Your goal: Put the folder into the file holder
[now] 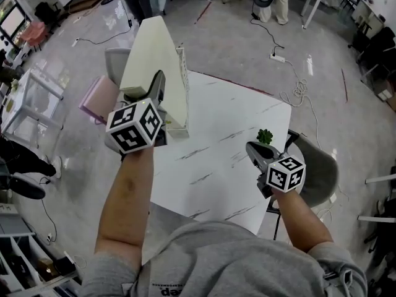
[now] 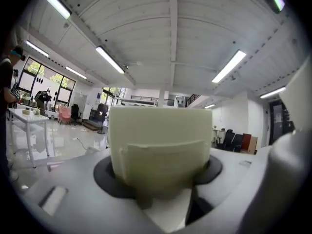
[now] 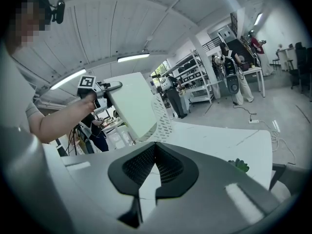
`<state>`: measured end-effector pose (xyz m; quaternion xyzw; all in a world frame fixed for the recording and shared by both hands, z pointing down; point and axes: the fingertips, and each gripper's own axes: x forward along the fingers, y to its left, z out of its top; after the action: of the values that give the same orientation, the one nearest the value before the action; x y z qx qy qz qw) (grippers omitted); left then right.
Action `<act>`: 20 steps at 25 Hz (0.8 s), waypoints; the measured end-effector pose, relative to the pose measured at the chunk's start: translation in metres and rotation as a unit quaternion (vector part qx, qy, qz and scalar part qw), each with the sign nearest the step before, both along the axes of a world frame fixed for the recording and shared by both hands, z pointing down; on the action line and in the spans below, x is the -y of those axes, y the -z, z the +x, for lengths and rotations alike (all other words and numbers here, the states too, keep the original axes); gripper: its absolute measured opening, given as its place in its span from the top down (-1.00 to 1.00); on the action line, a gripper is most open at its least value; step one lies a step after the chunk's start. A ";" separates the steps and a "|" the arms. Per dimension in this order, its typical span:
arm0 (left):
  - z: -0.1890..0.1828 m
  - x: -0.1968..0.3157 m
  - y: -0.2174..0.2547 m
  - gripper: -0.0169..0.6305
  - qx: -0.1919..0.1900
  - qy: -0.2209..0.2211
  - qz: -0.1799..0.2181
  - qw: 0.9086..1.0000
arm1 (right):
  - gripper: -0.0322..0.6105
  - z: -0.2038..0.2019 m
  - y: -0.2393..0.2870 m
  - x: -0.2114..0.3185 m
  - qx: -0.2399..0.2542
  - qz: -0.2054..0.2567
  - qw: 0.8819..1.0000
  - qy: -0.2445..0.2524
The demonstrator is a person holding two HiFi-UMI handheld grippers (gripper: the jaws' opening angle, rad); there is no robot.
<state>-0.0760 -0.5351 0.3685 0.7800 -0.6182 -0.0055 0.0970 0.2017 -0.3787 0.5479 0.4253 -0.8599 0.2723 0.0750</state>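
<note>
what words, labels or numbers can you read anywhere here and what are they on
On the grey sweatshirt: dark print at the picture's bottom edge, cut off and too blurred to read.
On the marker cubes, left and right: black-and-white square patterns only, no words.
On the folder: no print showing.
Nothing else is legible.

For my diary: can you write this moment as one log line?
left gripper: grips folder | folder: tilted at file holder | right gripper: shut, empty, above table
</note>
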 end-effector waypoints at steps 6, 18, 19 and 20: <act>0.006 -0.009 -0.040 -0.06 0.022 0.004 0.030 0.999 | 0.89 -0.005 0.001 0.000 -0.003 0.001 1.000 0.006; 0.031 -0.004 -0.161 -0.09 0.078 0.011 -0.052 0.996 | 0.89 -0.001 0.000 0.003 -0.004 0.000 1.000 0.005; 0.033 -0.003 -0.161 -0.09 0.078 0.013 -0.051 0.996 | 0.89 -0.002 0.000 0.003 -0.005 0.000 1.000 0.005; 0.034 -0.001 -0.161 -0.09 0.076 0.017 -0.053 0.996 | 0.89 -0.003 0.001 0.003 -0.005 0.000 1.000 0.005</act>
<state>-0.0421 -0.5337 0.5294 0.7616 -0.6361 0.0847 0.0908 0.1984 -0.3819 0.5474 0.4220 -0.8617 0.2699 0.0805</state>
